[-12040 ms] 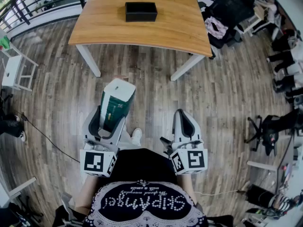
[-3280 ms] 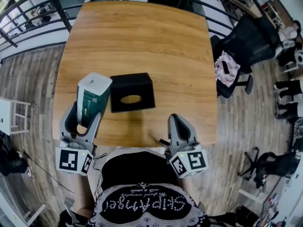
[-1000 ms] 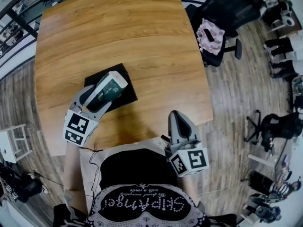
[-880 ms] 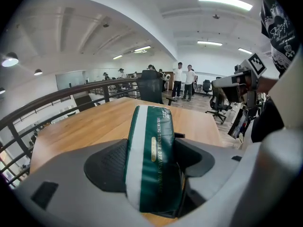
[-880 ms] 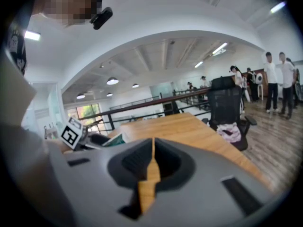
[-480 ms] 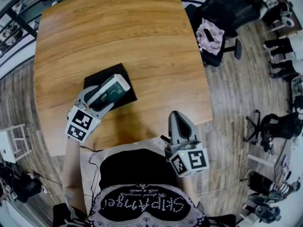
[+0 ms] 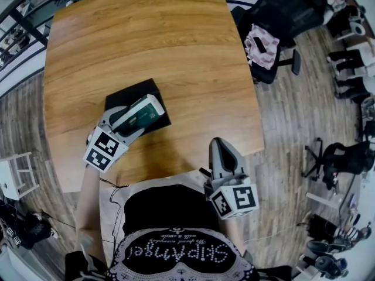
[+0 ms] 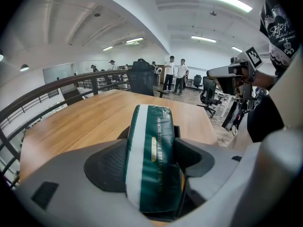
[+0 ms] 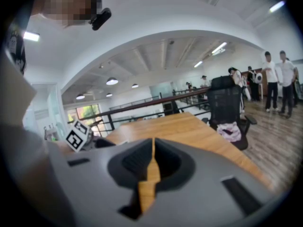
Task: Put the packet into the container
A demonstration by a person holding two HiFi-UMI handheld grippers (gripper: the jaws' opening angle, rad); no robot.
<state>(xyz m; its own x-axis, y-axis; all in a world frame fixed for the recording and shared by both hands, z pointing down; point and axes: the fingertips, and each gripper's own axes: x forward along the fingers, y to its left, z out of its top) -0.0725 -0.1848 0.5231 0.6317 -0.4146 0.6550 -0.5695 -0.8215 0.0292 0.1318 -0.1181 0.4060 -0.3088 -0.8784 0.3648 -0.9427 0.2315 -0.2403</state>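
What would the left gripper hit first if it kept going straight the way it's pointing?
Probably the black container: the packet in the left gripper leads over it, though depth is unclear.

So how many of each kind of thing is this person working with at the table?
packet: 1
container: 1
table: 1
grippers: 2, the left gripper shut on the packet, the right gripper shut and empty
Total: 5
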